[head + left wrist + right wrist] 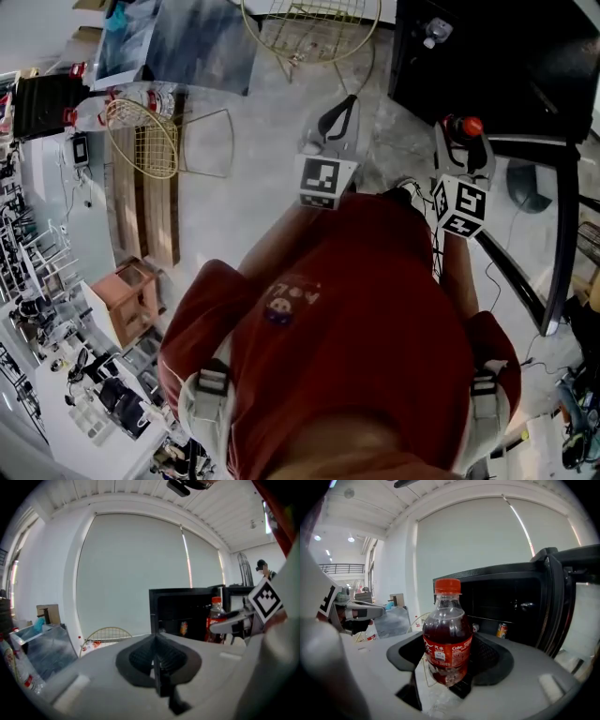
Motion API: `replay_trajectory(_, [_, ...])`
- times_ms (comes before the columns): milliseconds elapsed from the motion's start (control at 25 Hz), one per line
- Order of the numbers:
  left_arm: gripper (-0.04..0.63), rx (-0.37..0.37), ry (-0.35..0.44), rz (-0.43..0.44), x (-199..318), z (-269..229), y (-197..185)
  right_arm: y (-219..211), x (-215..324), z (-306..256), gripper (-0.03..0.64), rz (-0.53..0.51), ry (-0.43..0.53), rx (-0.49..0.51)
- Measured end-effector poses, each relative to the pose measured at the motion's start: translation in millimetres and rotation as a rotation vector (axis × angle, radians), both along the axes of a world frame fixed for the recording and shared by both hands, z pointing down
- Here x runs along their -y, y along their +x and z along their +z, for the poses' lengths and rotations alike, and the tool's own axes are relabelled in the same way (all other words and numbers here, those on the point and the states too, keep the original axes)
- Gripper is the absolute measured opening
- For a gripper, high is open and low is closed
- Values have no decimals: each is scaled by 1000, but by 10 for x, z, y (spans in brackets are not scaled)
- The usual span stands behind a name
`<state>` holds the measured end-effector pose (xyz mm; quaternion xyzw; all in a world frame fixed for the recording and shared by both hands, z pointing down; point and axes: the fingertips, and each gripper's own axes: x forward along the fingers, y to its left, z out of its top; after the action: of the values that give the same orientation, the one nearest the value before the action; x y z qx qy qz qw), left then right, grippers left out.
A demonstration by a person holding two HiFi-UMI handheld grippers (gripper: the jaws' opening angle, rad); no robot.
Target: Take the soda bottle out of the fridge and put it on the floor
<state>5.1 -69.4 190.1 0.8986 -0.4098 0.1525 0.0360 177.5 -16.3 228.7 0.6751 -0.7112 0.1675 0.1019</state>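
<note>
My right gripper [447, 667] is shut on a small soda bottle [446, 639] with dark drink, a red label and a red cap. It holds the bottle upright by its lower body, outside the black fridge [501, 606], whose door [562, 602] stands open at the right. In the head view the bottle's cap [472, 125] shows above the right gripper [459, 136], just in front of the fridge [506, 66]. The left gripper [157, 660] is shut on nothing, held to the left of the bottle [215, 620]. It appears in the head view as the left gripper [341, 111].
A can [502, 630] sits inside the fridge. Wire-frame chairs [141, 139] stand on the concrete floor [262, 187] to the left, with water bottles [103, 108] near them. A wooden box [131, 300] is lower left. Cables lie at the right.
</note>
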Motion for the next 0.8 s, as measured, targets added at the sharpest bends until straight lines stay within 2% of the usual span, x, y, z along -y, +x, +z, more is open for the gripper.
replay_trajectory(280, [0, 34, -49, -81, -212, 231, 109, 163, -113, 180, 299, -55, -17, 16])
replay_trajectory(440, [0, 38, -59, -111, -361, 344, 105, 104, -215, 272, 299, -108, -23, 13])
replay_trajectory(600, [0, 62, -71, -136, -521, 548, -113, -131, -392, 475, 299, -149, -48, 12])
replay_trajectory(800, [0, 32, -95, -156, -667, 610, -456, -462, -582, 524, 299, -171, -90, 18])
